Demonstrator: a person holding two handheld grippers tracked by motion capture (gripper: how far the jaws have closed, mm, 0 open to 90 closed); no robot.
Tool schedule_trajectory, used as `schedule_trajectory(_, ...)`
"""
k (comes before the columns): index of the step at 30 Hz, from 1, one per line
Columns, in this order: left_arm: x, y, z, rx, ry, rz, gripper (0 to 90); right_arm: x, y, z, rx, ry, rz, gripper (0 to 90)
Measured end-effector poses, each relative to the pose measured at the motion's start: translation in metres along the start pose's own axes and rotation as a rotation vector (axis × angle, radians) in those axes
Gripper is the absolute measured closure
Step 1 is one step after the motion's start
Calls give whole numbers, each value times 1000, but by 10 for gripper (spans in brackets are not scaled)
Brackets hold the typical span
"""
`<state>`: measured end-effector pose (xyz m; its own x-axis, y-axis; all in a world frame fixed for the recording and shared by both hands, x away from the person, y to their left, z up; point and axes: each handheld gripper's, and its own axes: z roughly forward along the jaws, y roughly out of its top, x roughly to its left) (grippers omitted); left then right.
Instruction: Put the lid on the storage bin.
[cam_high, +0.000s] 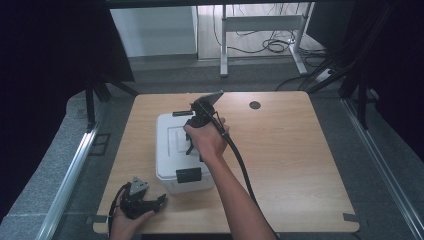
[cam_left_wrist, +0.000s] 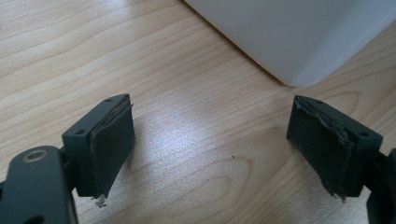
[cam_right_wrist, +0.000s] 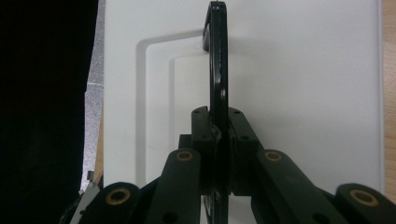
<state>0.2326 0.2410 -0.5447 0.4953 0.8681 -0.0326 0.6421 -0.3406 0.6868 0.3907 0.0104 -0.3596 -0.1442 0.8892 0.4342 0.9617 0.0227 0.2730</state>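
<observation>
High view: a light wooden tabletop carries a white plastic box with black latches at its near and far ends. The person's right arm reaches over the box, and the right tongs point down onto the middle of its lid. The left tongs rest on the tabletop near the front left corner, just beside the box, with nothing between them.

Left gripper view: the two black padded jaws stand wide apart, released, over bare wood grain. A white corner of the box sits beyond them, apart from both pads.

Right gripper view: the tongs are clenched on a thin black handle that stands up on edge from a recessed panel in the white lid. The handle runs straight between the two jaws.

Judging from this, the step in hand is lifting the box or its lid by the handle. Doing it well likely means keeping the grip centred and pulling straight up. The free left tongs could steady the box if it tips.

No brand, label or writing can be read.
</observation>
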Motion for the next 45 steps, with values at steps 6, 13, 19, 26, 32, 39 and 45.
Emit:
schedule_trajectory(6, 0, 0, 0, 0, 0, 0, 149, -4, 0, 0, 6, 31, -11, 750)
schedule_trajectory(13, 0, 0, 0, 0, 0, 0, 149, -21, -7, -22, -95, 155, -107, 501)
schedule_trajectory(19, 0, 0, 0, 1, 0, 1, 149, -57, -22, -46, -211, 216, -201, 385)
schedule_trajectory(26, 0, 0, 0, -1, 0, -2, 149, -109, -46, -65, -287, 261, -247, 352)
schedule_trajectory(32, 0, 0, 0, -4, 1, -3, 149, -143, -62, -71, -335, 273, -244, 340)
schedule_trajectory(39, 0, 0, 0, -5, 1, -4, 150, -197, -88, -70, -375, 287, -214, 331)
schedule_trajectory(45, 0, 0, 0, -2, 1, 0, 149, -225, -106, -58, -372, 289, -206, 331)
